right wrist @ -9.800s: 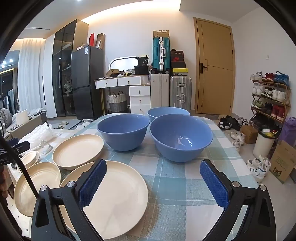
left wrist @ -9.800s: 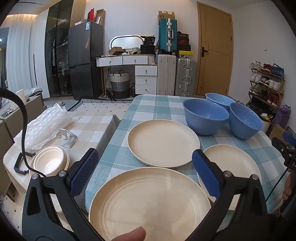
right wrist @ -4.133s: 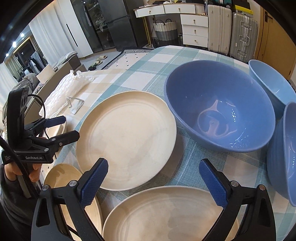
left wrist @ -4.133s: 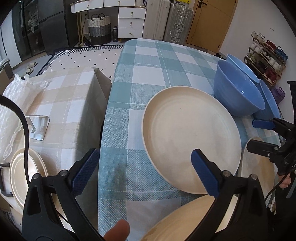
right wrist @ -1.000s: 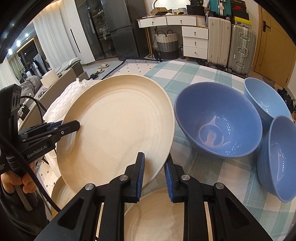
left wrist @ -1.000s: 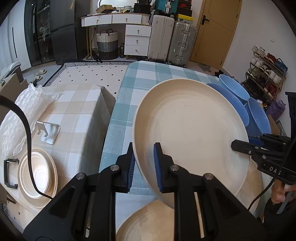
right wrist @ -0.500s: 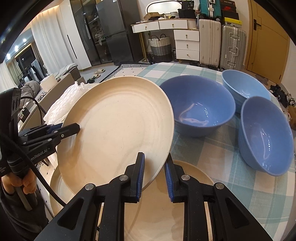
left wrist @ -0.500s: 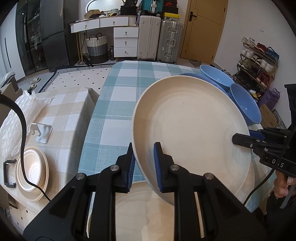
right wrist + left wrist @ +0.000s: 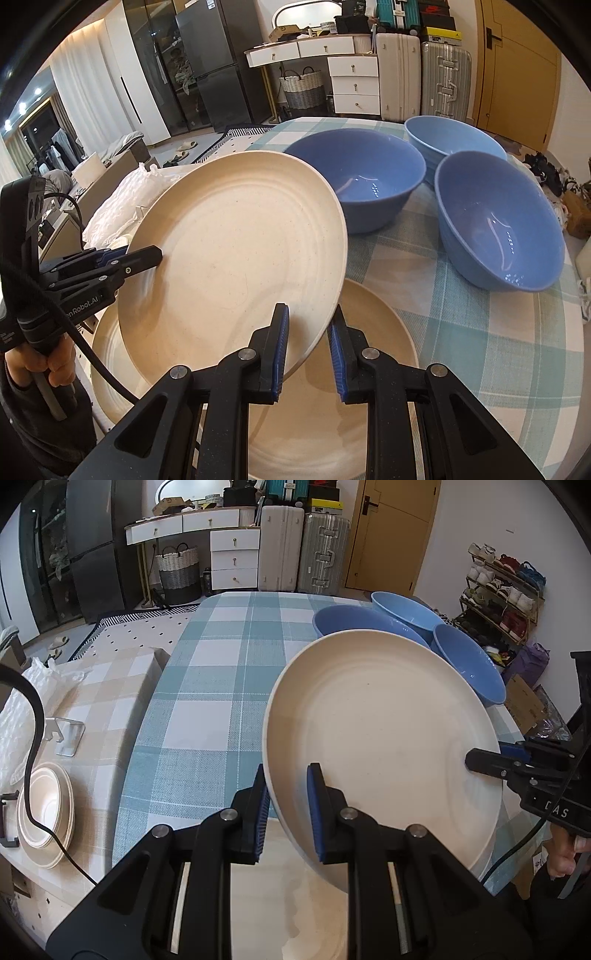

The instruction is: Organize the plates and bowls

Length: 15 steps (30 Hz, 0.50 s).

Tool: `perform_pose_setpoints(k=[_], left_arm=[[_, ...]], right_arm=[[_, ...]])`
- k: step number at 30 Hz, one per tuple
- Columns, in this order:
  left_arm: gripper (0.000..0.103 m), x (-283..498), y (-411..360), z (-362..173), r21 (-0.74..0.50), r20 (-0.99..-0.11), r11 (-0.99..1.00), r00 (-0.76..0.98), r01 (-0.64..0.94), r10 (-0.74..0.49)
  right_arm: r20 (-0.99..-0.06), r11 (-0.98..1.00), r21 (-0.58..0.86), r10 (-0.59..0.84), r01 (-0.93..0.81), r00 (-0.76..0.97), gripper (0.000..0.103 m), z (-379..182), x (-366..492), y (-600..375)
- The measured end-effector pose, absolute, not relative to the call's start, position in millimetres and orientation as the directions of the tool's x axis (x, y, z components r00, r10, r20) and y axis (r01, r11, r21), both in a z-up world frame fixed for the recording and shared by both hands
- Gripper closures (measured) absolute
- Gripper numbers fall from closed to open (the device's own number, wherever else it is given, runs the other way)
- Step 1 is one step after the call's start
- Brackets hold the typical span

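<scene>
Both grippers — left gripper (image 9: 286, 806), right gripper (image 9: 308, 349) — clench the round cream plate (image 9: 236, 254); next, lower it onto the cream plate at six o'clock (image 9: 369, 387).

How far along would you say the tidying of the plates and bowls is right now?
Early. Nothing looks stacked yet. In hand: both the left hand-held gripper and right hand-held gripper clamp one cream plate, lifted above another plate. Left: three blue bowls stand separately.

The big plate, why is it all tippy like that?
The plate is in the air, tilted, because both tongs, left and right, clamp its rim on opposite sides. Nothing is spilled or broken; the blue bowls sit upright on the table.
</scene>
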<state>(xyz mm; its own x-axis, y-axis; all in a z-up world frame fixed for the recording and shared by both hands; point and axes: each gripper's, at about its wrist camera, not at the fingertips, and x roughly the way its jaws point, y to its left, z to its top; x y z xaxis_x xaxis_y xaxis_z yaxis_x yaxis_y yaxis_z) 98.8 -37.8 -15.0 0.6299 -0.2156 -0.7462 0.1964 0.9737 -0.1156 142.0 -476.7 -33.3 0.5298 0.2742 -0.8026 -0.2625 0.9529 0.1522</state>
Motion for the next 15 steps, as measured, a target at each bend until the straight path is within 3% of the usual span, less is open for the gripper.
perform_pose_setpoints(k=[15], left_arm=[[0.087,86,-68,-29,-0.119,-0.766,0.96,0.592,0.253,-0.25]], right_arm=[[-0.809,0.963,0.174,0.26,-0.207,0.527,0.082,-43,113,-504]])
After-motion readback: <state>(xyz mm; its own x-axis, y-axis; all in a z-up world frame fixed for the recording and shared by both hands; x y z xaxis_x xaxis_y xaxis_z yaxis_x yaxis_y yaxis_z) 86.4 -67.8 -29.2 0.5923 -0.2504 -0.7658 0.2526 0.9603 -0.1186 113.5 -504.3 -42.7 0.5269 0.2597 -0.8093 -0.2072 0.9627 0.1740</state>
